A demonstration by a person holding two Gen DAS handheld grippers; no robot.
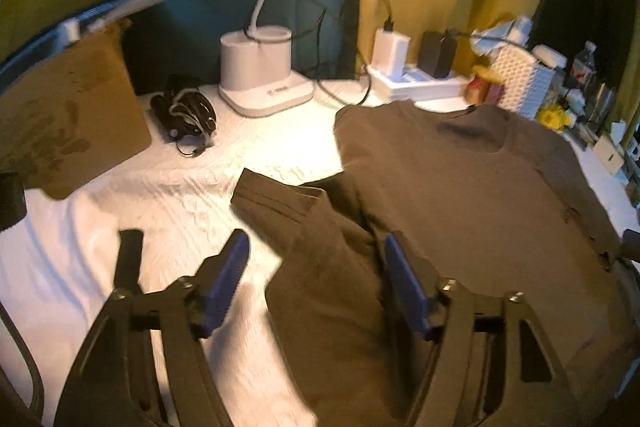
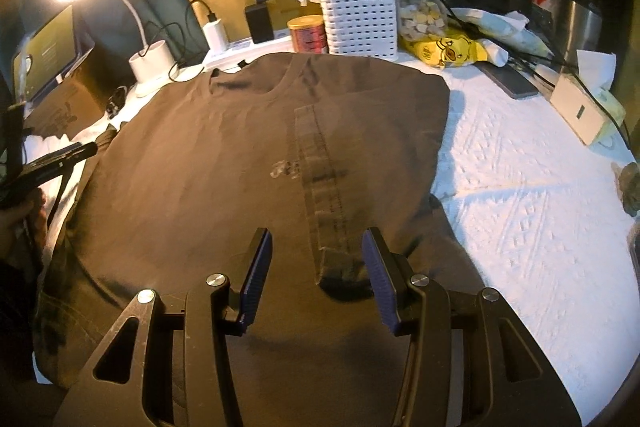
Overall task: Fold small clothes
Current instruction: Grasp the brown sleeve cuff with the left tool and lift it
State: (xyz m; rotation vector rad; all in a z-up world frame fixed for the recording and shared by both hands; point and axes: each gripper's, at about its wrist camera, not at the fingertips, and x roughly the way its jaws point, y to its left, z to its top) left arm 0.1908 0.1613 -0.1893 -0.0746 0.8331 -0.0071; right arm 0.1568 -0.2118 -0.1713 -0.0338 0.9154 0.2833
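Reaching for the T-shirt (image 1: 460, 195), we see its unfolded sleeve (image 1: 288, 203) just ahead of our left hand-held gripper (image 1: 316, 259), jaws parted and empty; our right hand-held gripper (image 2: 316, 259) hovers part-open, farther off.

left gripper (image 1: 314, 259): fingers apart, tilted down | right gripper (image 2: 316, 253): fingers apart, tilted down
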